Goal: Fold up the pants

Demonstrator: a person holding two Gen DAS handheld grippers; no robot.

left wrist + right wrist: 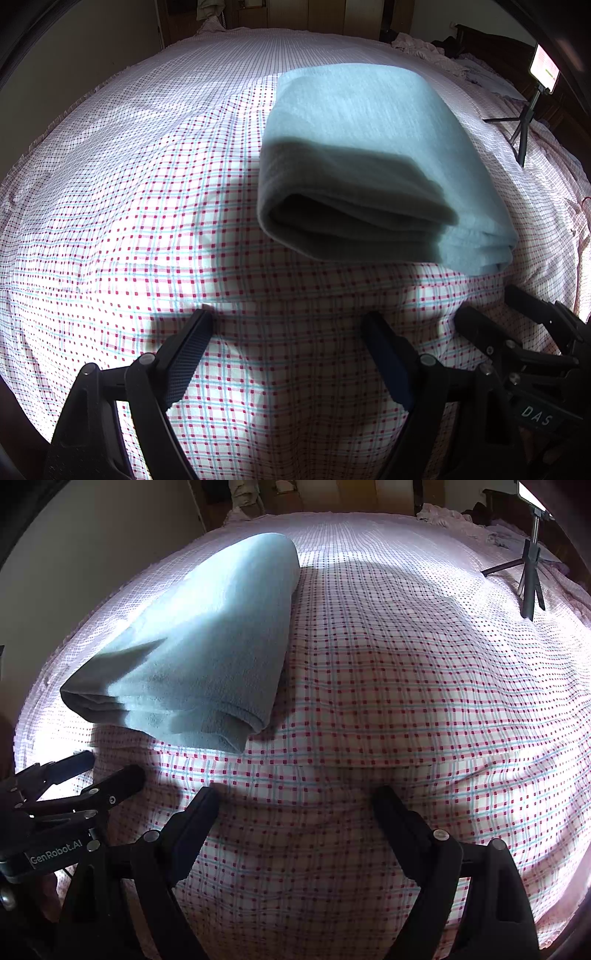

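Bed (110, 206): covers nearly the whole scene, spread with a checked sheet of red dots and blue and pink lines; bright sun across the middle, broad shadows on the near part.
Pants (354, 162): a grey-blue folded bundle lying flat on the sheet, several layers stacked, the rolled fold facing near; in the right wrist view (199, 642) it sits far and to the left, half lit and half shaded.
Left gripper (288, 332): hovers over the sheet just near of the bundle, jaws spread wide with nothing between them — only checked cloth shows in the gap.
Right gripper (295, 805): also spread wide and holding nothing, over bare sheet to the right of the bundle; apart from the pants.
Tripod (522, 129): a small black stand on the far right of the bed, carrying a lit phone (545, 68).
Crumpled cloth (421, 46): pale pink heap at the far edge — detail too small to tell.
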